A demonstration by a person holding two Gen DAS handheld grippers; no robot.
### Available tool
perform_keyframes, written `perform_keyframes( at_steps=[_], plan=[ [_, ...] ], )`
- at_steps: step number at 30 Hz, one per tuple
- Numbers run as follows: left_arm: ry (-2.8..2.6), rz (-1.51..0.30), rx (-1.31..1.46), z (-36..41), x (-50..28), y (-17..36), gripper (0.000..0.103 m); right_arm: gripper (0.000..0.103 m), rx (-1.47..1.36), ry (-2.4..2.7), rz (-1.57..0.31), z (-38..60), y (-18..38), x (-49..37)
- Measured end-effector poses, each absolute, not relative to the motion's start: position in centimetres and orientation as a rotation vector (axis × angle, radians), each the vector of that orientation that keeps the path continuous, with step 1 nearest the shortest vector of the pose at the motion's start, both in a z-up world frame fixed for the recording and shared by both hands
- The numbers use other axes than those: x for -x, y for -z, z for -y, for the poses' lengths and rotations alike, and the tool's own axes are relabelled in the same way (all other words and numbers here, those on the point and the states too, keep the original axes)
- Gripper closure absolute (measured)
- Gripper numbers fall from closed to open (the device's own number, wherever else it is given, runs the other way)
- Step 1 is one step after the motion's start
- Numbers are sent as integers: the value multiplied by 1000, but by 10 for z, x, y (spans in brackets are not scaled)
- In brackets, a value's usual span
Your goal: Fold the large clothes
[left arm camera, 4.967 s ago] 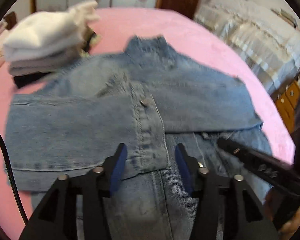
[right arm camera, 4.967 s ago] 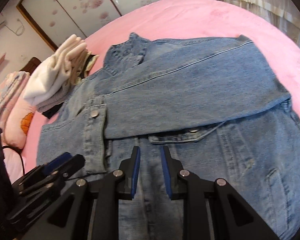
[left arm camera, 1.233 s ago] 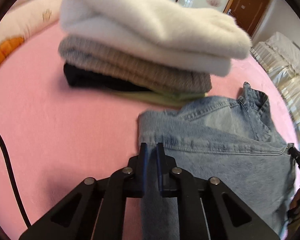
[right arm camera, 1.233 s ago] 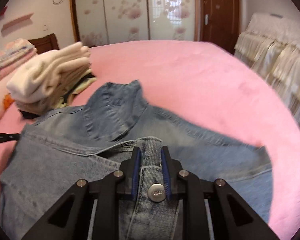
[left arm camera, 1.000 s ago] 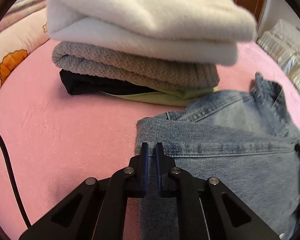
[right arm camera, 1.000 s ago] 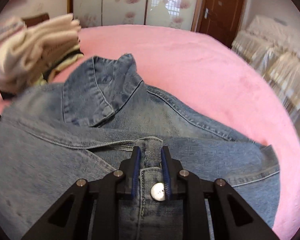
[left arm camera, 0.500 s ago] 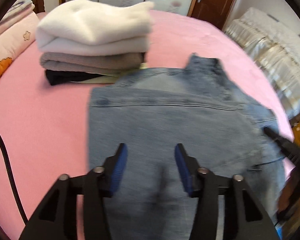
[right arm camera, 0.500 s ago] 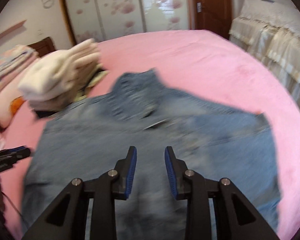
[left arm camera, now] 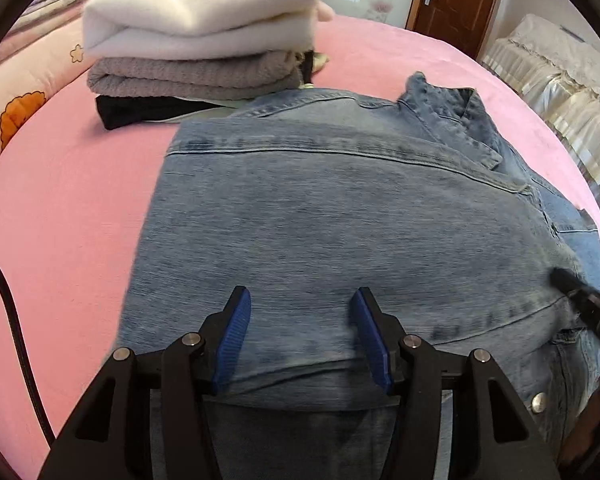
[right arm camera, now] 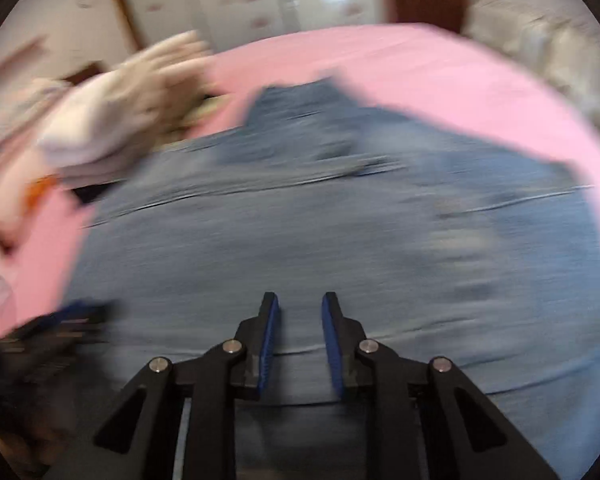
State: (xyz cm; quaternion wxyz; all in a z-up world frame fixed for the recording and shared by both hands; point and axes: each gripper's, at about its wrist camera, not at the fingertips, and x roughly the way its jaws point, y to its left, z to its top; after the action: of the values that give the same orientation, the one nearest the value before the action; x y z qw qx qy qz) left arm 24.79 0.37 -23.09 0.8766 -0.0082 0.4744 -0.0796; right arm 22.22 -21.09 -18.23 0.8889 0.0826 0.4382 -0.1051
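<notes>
A blue denim jacket (left arm camera: 340,220) lies folded on the pink bed, its bottom half laid up over the sleeves, its collar (left arm camera: 452,108) at the far side. My left gripper (left arm camera: 302,300) is open and empty over the near fold. My right gripper (right arm camera: 297,304) is open and empty over the same fold; its view is blurred by motion. The jacket fills the middle of the right wrist view (right arm camera: 340,240). The right gripper's tip shows at the right edge of the left wrist view (left arm camera: 580,296).
A stack of folded clothes (left arm camera: 199,52), white on top, then grey and black, sits on the pink bed (left arm camera: 59,220) just beyond the jacket's far left corner. A pink pillow (left arm camera: 23,92) lies at far left. A brown door (left arm camera: 456,4) and draped furniture (left arm camera: 560,76) stand behind.
Both grippers carried the jacket's hem up to the collar, let go and opened. They have since drawn back toward the near fold; the right one is still moving.
</notes>
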Motion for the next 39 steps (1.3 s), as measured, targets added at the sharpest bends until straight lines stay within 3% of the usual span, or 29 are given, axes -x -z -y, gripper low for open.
perform_keyframes(
  at_steps=[2,4,8,14,20,24,32,39],
  plan=[
    [170,-989,32,-10,-248,233,51,94,-325,154,-934,250,194,-217],
    [172,-987,36,-12,-250,235,51,103,-418,123,-935,268,197,-213],
    [138,-984,4,-11,-252,236,51,103,-376,177,-943,256,196,-217],
    [133,-983,8,-11,-250,234,49,81,-316,199,-926,243,194,-218],
    [155,-1005,15,-8,-250,231,43,81,-324,197,-940,245,193,-220],
    [159,-1039,50,-7,-253,226,31,81,-333,199,-955,243,190,-221],
    [157,-985,61,-1,-241,197,31,81,-367,189,-979,243,177,-214],
    [132,-932,27,-3,-210,146,38,81,-370,162,-921,235,132,-180]
  ],
)
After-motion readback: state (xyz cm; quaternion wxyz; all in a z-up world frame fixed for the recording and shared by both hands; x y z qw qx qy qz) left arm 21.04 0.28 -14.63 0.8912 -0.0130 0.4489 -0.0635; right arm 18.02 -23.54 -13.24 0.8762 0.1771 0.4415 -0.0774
